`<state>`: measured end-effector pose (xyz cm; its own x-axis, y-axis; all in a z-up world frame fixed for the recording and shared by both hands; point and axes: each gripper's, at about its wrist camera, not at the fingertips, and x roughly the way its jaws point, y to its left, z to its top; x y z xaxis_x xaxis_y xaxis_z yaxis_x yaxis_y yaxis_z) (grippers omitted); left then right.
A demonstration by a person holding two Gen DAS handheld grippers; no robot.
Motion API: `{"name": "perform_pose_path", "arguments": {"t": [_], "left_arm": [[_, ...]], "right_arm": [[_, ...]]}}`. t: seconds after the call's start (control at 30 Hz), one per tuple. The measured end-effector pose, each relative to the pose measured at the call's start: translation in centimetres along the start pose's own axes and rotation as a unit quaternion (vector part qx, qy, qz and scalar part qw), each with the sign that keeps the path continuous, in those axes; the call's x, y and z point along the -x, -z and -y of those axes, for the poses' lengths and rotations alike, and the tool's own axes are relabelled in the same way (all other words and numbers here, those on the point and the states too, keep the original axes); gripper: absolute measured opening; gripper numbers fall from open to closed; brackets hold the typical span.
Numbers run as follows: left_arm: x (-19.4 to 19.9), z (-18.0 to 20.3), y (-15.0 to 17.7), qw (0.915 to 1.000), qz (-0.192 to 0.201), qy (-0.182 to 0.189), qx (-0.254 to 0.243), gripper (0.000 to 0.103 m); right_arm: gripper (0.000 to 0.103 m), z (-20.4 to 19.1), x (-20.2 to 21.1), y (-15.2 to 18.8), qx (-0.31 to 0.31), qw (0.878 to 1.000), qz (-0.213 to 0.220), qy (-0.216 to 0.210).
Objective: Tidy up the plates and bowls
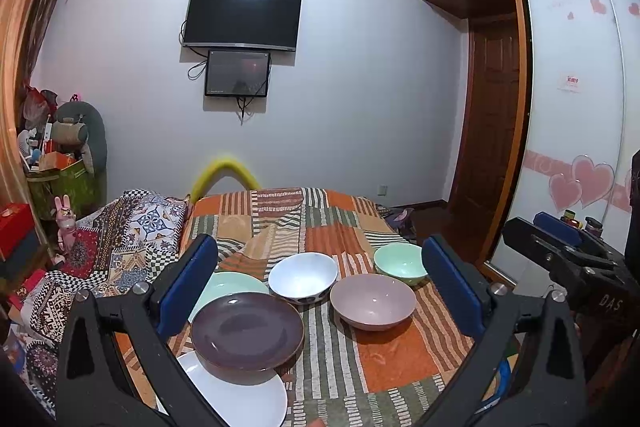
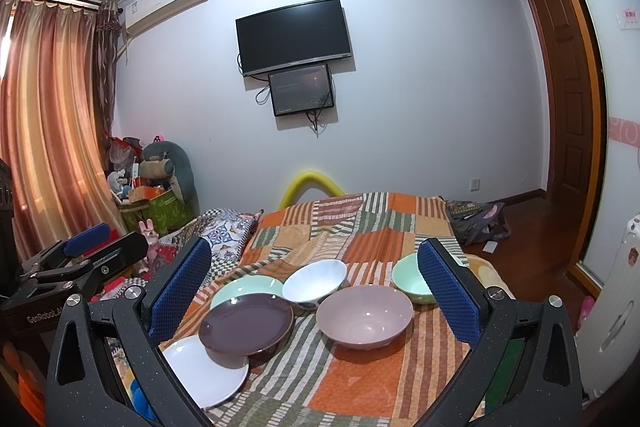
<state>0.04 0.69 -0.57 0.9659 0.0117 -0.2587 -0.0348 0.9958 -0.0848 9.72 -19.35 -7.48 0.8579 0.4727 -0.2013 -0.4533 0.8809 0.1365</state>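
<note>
Patchwork blanket (image 1: pixel 360 359) covers the surface and carries all the dishes; everything below is placed relative to the purple plate (image 1: pixel 247 331). Left gripper (image 1: pixel 320 287) and right gripper (image 2: pixel 314 291) both hang above the near edge, jaws spread wide, nothing held, neither touching a dish. White plate (image 1: pixel 244 401) sits nearest the camera, its far rim tucked under the purple plate. Purple plate itself rests tilted, propped on the white plate and on the pale green plate (image 1: pixel 228 287) just behind it. Pink bowl (image 1: pixel 373 301) stands to its right, clear gap between them. White bowl (image 1: pixel 303 277) sits behind and right of it, close to the green plate's rim; touching or not, cannot tell. Mint bowl (image 1: pixel 400 263) is farthest right, beyond the pink bowl, partly hidden by a blue pad in both views. Nothing sorted yet, I'd say. Risks: pull the white plate first and the purple one slides or drops off it; the soft, creased blanket gives no firm base, so a pinched rim may tip the dish; glazed rims could slip from the pads.
</note>
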Motion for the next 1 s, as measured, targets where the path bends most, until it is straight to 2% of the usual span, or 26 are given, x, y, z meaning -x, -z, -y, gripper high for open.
{"name": "perform_pose_path", "arguments": {"t": [1.0], "left_arm": [[0.16,-0.18,-0.02,1.0,-0.002,0.004,0.002,0.103]], "right_arm": [[0.103,0.15,-0.03,0.6,0.002,1.0,-0.004,-0.002]]}}
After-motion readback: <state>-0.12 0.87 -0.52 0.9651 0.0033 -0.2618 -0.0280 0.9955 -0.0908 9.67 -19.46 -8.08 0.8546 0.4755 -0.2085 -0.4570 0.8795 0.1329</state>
